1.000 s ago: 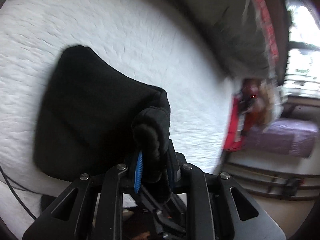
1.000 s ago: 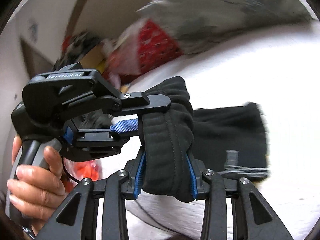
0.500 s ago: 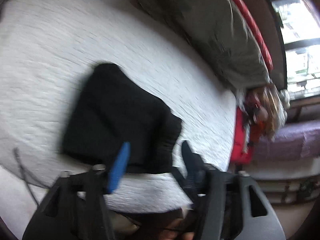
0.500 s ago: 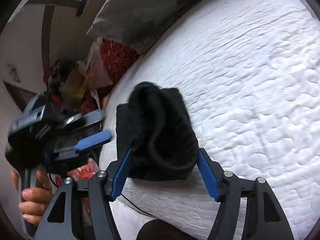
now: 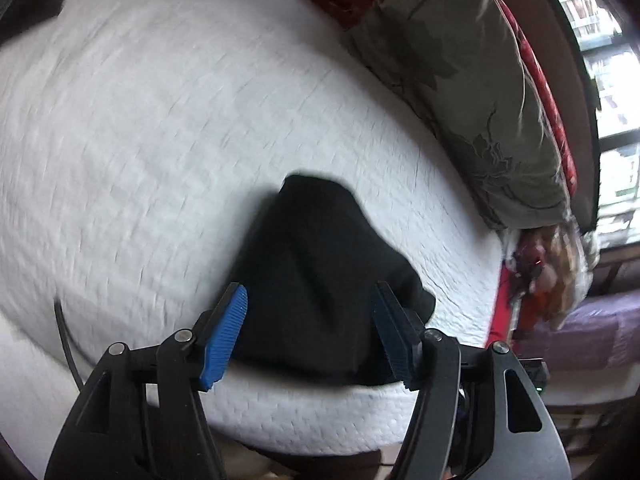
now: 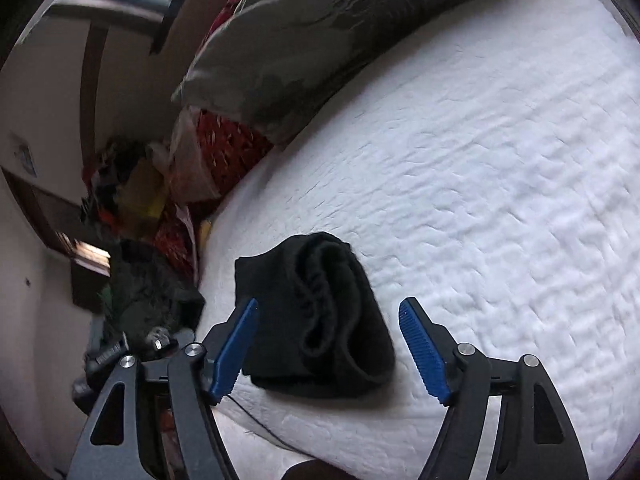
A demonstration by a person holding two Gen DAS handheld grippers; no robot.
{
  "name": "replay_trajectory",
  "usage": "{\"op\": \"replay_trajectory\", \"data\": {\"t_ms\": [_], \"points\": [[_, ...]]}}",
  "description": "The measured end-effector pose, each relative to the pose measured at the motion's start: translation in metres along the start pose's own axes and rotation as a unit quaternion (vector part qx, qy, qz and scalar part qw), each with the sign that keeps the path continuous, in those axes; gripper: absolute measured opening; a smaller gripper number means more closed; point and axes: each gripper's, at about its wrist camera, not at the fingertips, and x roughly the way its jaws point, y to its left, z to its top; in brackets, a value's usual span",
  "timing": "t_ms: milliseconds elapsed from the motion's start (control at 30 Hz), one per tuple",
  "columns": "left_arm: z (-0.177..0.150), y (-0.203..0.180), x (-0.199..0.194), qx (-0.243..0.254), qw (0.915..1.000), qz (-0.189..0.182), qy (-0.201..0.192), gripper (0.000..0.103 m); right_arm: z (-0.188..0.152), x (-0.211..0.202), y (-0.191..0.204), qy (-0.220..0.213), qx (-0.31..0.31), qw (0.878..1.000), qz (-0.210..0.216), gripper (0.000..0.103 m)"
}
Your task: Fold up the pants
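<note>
Pants (image 6: 316,320) lie folded on the white bed (image 6: 500,184); left tool (image 5: 308,332) is released, right tool (image 6: 328,344) is opening around them, not touching.

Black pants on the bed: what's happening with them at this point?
A person with a pair of tongs in each hand is folding black pants on a white quilted mattress. The pants lie in a compact folded bundle near the mattress edge. The left tongs stand open; the right tongs are opening. Neither grips the cloth.
</note>
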Motion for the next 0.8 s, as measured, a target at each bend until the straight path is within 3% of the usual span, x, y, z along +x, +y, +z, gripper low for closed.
{"op": "replay_trajectory", "data": {"t_ms": [167,267,333,400,433,500,600,667,700,733,800], "points": [[0.022,-0.03,0.031,0.046,0.9979,0.046,0.009,0.063,0.009,0.026,0.019,0.013,-0.041,0.998,-0.039,0.075],[0.026,-0.026,0.056,0.057,0.9951,0.075,0.033,0.063,0.011,0.042,0.021,0.022,-0.055,0.996,-0.061,0.075],[0.025,-0.016,0.072,0.044,0.9954,0.065,0.054,0.063,0.01,0.053,0.019,0.034,-0.061,0.996,-0.062,0.073],[0.021,-0.004,0.079,0.022,0.9969,0.052,0.055,0.062,0.009,0.061,0.02,0.037,-0.078,0.994,-0.067,0.057],[0.019,0.001,0.077,0.014,0.9977,0.046,0.048,0.059,0.007,0.064,0.02,0.037,-0.088,0.993,-0.074,0.054],[0.021,0.008,0.069,-0.014,0.9989,0.014,0.041,0.04,0.006,0.067,0.017,0.035,-0.092,0.992,-0.076,0.042],[0.027,0.018,0.043,-0.026,0.9996,-0.011,0.005,0.033,0.005,0.065,0.019,0.035,-0.078,0.995,-0.052,0.036],[0.032,0.018,0.033,-0.012,0.9991,0.031,-0.026,0.033,0.007,0.06,0.032,0.03,-0.07,0.997,-0.013,0.035],[0.033,0.016,0.034,0.008,0.9957,0.084,-0.039,0.033,0.008,0.058,0.037,0.027,-0.067,0.997,0.017,0.035],[0.033,0.015,0.036,0.019,0.9928,0.111,-0.041,0.033,0.008,0.06,0.039,0.026,-0.063,0.997,0.035,0.035],[0.029,0.017,0.049,0.04,0.9889,0.142,-0.017,0.034,0.006,0.074,0.039,0.032,-0.073,0.997,0.014,0.036]]}}
